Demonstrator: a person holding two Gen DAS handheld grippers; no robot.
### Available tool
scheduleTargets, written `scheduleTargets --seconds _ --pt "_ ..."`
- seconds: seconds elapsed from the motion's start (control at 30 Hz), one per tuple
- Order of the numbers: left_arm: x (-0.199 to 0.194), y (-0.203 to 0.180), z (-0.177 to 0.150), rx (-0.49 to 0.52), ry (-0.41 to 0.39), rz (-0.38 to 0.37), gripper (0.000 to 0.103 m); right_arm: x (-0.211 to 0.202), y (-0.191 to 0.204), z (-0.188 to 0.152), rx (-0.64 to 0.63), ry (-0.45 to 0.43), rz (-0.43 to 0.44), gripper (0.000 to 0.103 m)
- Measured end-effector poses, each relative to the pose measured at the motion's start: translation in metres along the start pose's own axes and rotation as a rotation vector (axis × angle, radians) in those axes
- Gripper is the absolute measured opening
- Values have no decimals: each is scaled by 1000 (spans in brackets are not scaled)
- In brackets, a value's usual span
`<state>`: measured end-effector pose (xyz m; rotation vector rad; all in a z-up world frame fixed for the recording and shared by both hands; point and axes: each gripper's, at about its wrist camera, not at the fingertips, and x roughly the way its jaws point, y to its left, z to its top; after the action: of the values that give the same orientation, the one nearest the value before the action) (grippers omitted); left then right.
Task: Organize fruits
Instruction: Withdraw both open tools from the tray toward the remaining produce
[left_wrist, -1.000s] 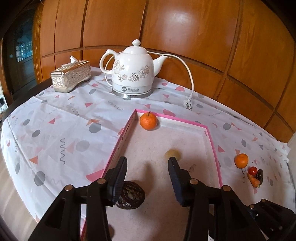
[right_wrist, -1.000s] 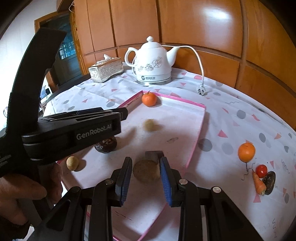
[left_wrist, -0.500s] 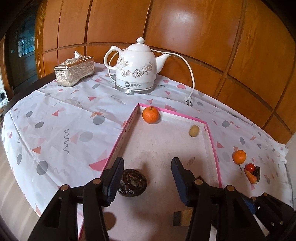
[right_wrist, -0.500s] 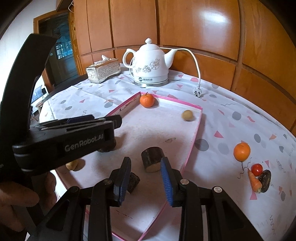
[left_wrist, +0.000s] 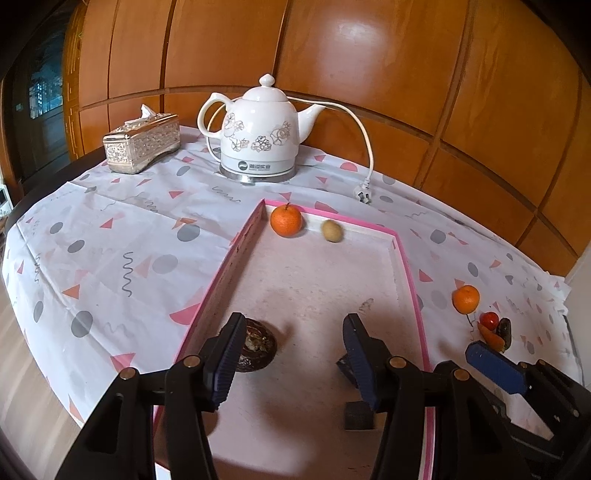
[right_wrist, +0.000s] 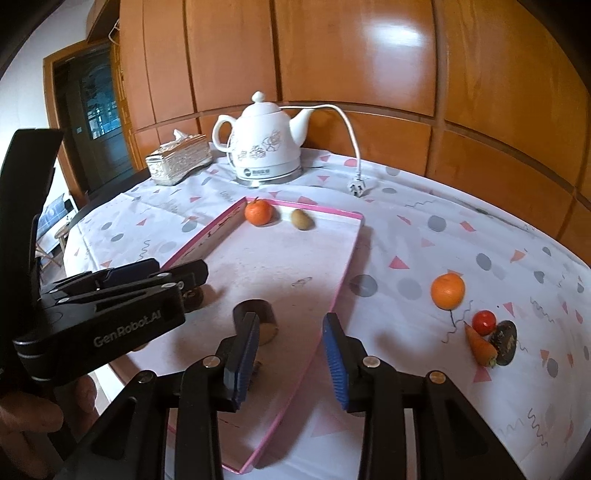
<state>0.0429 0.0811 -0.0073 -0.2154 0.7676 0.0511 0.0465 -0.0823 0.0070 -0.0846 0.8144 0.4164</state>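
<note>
A pink-rimmed tray (left_wrist: 402, 258) (right_wrist: 351, 254) lies on the table. At its far end sit an orange (left_wrist: 286, 220) (right_wrist: 258, 212) and a small brown-green fruit (left_wrist: 331, 230) (right_wrist: 301, 219). A dark round fruit (left_wrist: 256, 345) lies by the tip of my left gripper's (left_wrist: 293, 363) left finger. A dark cylinder piece (right_wrist: 258, 317) lies in the tray near my right gripper (right_wrist: 291, 363). Both grippers are open and empty. On the cloth to the right lie a second orange (left_wrist: 466, 299) (right_wrist: 447, 290), a red tomato (right_wrist: 484, 321), a carrot (right_wrist: 479, 347) and a dark fruit (right_wrist: 504, 341).
A white electric kettle (left_wrist: 258, 136) (right_wrist: 267, 147) with a loose cord and plug (left_wrist: 362, 192) stands behind the tray. A silver tissue box (left_wrist: 142, 144) sits at the back left. Wooden panels close off the back. The left gripper's body (right_wrist: 103, 317) fills the right wrist view's left side.
The small brown-green fruit has rolled from the tray's middle to its far edge beside the orange. My right gripper has opened and drawn back from the cylinder piece. Both grippers have pulled back.
</note>
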Motion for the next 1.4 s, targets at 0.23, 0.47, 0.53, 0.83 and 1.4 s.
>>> scheduleTargets --seconds 0.23,0.47,0.53,0.83,1.4 --pt "-6 -9 -1 29 -13 -5 55 -5 -9 -1 22 -16 -21 36" --pt "-10 -22 -3 68 -18 -17 55 -9 -17 -1 35 -25 -37 36" --pt "-12 -27 -4 86 -20 -20 55 -10 -21 -3 42 -27 -45 36" --pt "-21 -49 -8 161 -46 -26 55 -14 -52 -12 113 -28 -94 36" --pt "-30 -85 -17 284 -79 -47 55 -24 -115 -30 236 -20 -203 36"
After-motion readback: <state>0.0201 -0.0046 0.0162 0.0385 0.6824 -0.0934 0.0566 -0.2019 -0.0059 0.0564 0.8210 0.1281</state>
